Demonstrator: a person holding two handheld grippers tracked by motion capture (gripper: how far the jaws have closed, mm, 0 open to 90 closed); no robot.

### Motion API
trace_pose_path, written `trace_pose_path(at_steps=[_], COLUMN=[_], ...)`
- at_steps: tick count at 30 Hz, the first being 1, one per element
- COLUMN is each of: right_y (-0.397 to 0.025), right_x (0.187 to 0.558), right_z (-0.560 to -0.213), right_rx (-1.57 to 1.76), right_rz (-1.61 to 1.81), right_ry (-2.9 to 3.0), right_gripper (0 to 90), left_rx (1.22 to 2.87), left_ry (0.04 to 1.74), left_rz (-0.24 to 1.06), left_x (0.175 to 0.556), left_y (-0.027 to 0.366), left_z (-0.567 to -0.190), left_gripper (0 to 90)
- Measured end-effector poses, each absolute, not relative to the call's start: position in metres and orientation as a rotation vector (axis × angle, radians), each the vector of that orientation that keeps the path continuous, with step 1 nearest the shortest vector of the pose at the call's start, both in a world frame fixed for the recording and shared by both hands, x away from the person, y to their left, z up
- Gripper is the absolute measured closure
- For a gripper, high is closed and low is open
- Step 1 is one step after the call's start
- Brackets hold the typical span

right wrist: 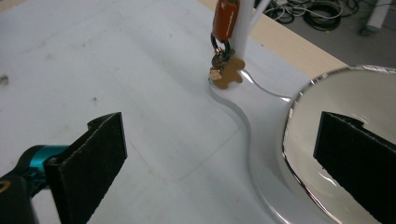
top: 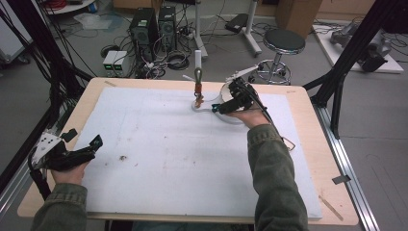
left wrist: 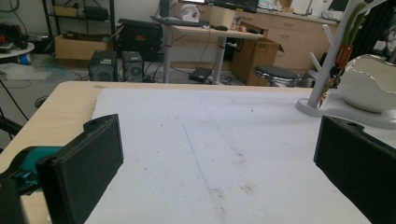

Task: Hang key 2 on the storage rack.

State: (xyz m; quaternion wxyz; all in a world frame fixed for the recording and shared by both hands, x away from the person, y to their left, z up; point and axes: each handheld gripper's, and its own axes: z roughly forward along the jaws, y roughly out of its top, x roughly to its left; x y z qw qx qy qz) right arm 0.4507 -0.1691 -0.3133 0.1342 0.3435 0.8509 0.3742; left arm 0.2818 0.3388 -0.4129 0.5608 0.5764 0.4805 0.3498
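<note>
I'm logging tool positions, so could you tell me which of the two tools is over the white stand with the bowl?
The right tool, held open at the far side of the table beside the white silver-rimmed bowl; the left tool rests near the table's left edge.

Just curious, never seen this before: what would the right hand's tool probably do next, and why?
Probably ease toward the keychain hanging on the white stand: the right gripper is open and empty, its fingers straddling the bowl rim, short of the keychain.

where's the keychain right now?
The keychain hangs on the white stand at the far middle of the table in the high view, just left of the white bowl and the open right gripper.
</note>
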Motion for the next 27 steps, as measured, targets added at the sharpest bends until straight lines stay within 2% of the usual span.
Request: trace_pose_path(at_steps=[15, 27], right_y=[-0.213, -0.235], right_x=[0.434, 0.435], right_z=[-0.326, -0.332], right_rx=[1.052, 1.089], right_rz=[1.043, 1.027], right_ry=[2.442, 2.413], right_gripper=[1.5, 1.5], left_rx=[1.362, 1.361], left_ry=[1.132, 1.134], left_rz=[0.827, 0.828], left_x=[0.282, 0.282], left_y=[0.338, 0.338], left_z=[-0.413, -0.413], left_gripper=[1.7, 1.7])
